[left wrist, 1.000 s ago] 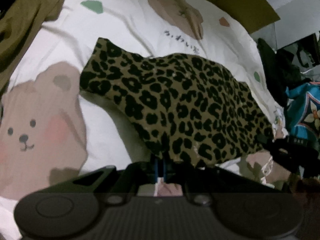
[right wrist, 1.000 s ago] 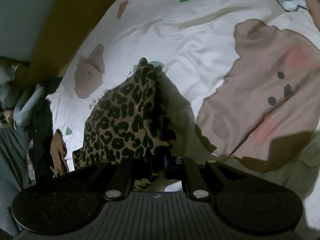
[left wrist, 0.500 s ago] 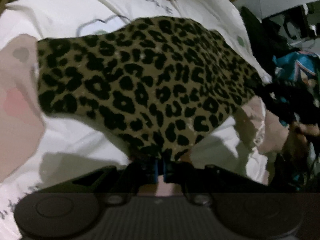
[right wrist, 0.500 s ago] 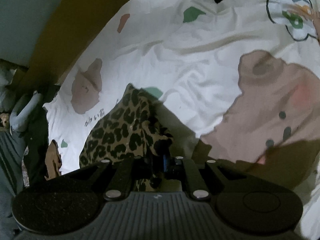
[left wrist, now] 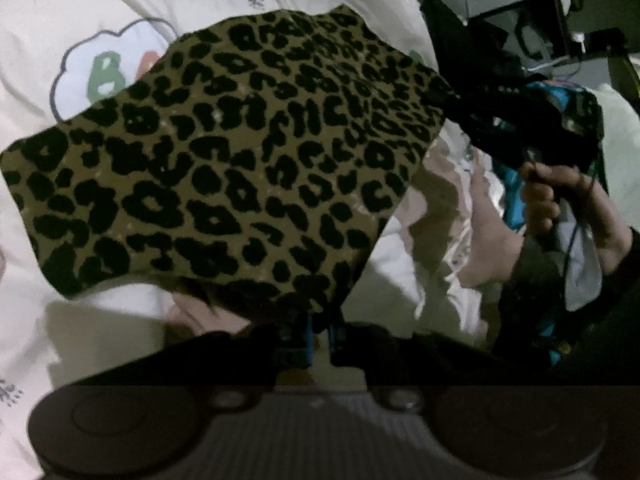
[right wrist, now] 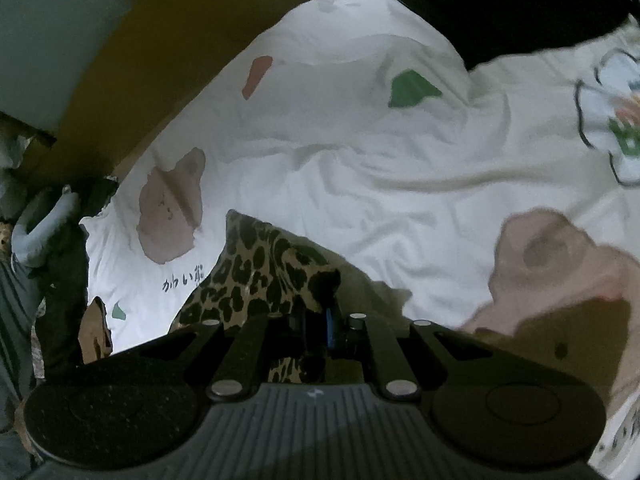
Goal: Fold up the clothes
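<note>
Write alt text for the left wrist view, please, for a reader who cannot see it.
A leopard-print cloth hangs stretched above a white cartoon bedsheet, pinched at its near edge by the left gripper and at its far right corner by the right gripper, held in a person's hand.

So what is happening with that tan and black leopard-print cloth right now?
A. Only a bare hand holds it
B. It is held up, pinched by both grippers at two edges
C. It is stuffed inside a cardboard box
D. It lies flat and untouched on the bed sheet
B: the leopard-print cloth hangs stretched above the white bear-print sheet, with the left gripper and the right gripper each pinching an edge.
</note>
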The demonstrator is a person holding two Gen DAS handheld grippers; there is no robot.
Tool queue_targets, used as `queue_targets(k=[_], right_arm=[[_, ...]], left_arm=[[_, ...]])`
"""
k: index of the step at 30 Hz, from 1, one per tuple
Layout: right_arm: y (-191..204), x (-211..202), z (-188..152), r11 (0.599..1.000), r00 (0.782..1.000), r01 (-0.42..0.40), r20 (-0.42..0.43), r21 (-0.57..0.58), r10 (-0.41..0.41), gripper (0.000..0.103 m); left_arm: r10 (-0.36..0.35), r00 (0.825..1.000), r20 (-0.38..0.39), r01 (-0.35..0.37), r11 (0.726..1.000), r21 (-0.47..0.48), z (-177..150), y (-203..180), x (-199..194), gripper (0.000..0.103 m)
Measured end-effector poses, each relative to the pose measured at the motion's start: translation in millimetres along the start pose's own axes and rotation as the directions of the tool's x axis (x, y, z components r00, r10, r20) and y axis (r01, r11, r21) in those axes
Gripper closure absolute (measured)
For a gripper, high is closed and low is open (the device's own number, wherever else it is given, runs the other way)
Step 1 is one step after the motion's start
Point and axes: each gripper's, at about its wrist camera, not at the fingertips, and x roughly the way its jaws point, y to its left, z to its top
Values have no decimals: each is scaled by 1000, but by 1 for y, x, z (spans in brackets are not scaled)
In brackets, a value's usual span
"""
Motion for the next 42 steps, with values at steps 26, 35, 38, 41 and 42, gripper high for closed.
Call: queue_targets(k=[26,35,38,41,42], right_arm=[[-10,56,66,999,997,49,-51,-4,-49,55],[-45,36,16,991,999,13,-40,133,-8,55],[-49,35,5,984,999,-12,-49,179,21,55],[-46,34,-3,982,998,-21,-57,188,33,55],[-44,34,-5,982,998,-22,-60,189,33,55]], left_arm=[[198,980,21,-199,980,32,12,25,-38,47],[231,967,108,-239,969,63,58,21,-45,34],[231,966,119,-242,967,86,72,17,-42,26],[229,966,122,-243,964,112,85,12,-37,25],[229,966,123,-243,962,120,90,11,-35,25]])
